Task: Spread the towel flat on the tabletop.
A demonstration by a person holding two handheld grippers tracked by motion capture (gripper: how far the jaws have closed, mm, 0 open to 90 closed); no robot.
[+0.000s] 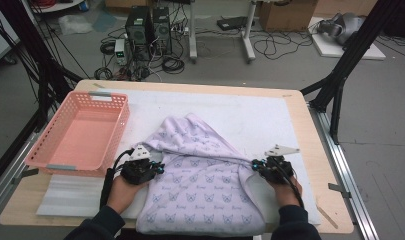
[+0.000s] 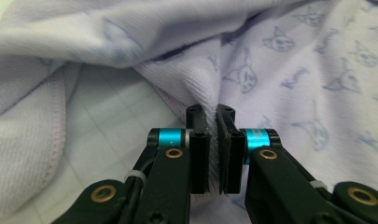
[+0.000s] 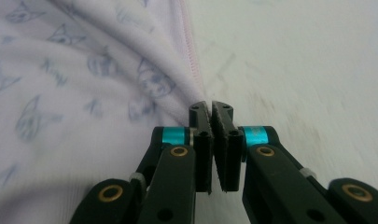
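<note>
A pale lilac garment [image 1: 200, 175] printed with small cat faces lies bunched on the white mat [image 1: 250, 112], reaching the near table edge. At the garment's left side sits my left gripper [image 1: 157, 166]; its jaws [image 2: 212, 135] are shut, pinching a fold of the cloth [image 2: 252, 70]. On the right side my right gripper [image 1: 255, 165] is shut on the cloth's pink-stitched hem [image 3: 189, 51], its jaws [image 3: 211, 130] pressed together with fabric between them. A taut ridge of cloth runs between the two grippers.
A pink plastic basket [image 1: 117, 127] stands empty at the table's left. The wooden table edge [image 1: 320, 150] lies close beyond the right hand. Computers and cables [image 1: 150, 35] sit on the floor behind the table.
</note>
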